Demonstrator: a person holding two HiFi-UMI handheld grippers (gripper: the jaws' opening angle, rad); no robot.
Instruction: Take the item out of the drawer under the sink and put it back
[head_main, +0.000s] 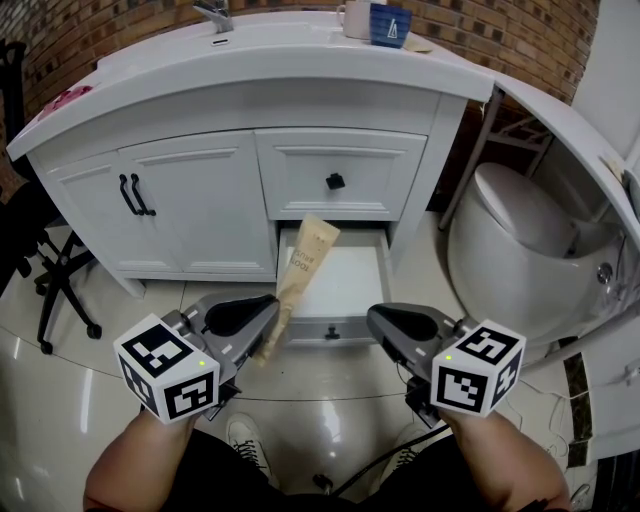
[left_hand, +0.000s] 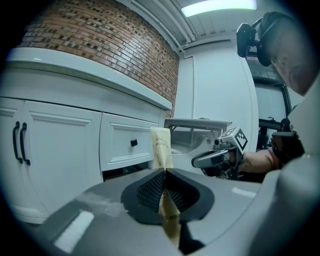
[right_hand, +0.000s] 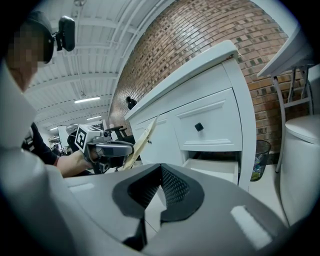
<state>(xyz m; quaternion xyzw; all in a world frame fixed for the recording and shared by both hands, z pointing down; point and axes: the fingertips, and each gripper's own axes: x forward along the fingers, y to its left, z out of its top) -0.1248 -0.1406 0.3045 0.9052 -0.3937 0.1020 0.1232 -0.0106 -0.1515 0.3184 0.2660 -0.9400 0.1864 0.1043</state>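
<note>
Over drawer (head_main: 345, 282), packet (head_main: 303, 262) between left jaws

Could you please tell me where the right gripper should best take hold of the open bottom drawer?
Probably the small black knob centred on the drawer front, approached from the front: the panel is flat, and only the knob protrudes for the right gripper.

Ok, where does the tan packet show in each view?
Head view: tan packet centre, above the open drawer, in the left gripper.
Left gripper view: packet centre, pinched between the jaws.
Right gripper view: packet left of centre.
Shared landmark: upper drawer's black knob.
</note>
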